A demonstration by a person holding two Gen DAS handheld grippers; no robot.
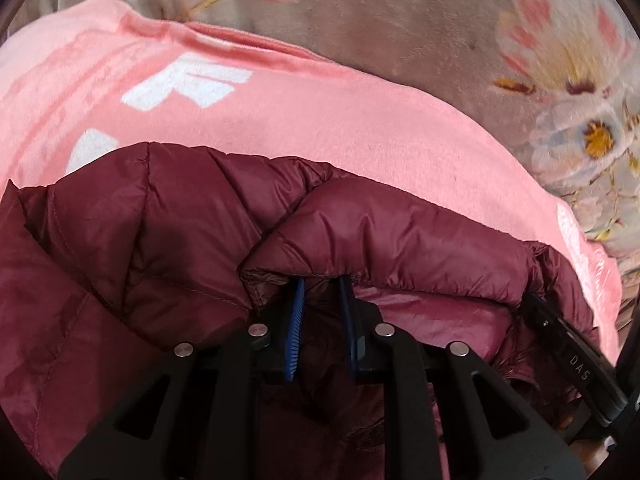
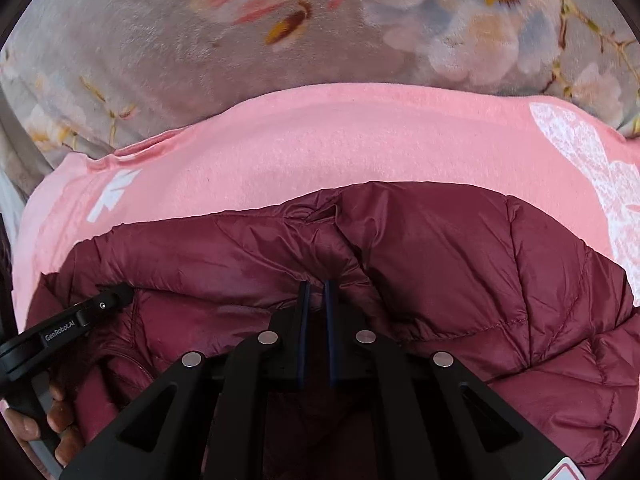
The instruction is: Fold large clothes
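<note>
A maroon puffer jacket (image 1: 160,220) lies bunched over a pink garment with white print (image 1: 300,120). My left gripper (image 1: 322,280) is shut on a folded edge of the jacket, and the puffy fabric hides its blue pads' tips. In the right wrist view the same jacket (image 2: 460,260) fills the lower half, and my right gripper (image 2: 316,282) is shut on a crease of it, pads nearly together. The left gripper (image 2: 116,292) shows at the left, biting the jacket's edge. The pink garment (image 2: 320,140) spreads out beyond the jacket.
A grey blanket with a floral print (image 1: 400,20) lies under both garments and fills the far part of each view (image 2: 160,40). A person's hand (image 2: 52,420) holds the left gripper's handle at the lower left. The right gripper's black body (image 1: 576,352) crosses the lower right.
</note>
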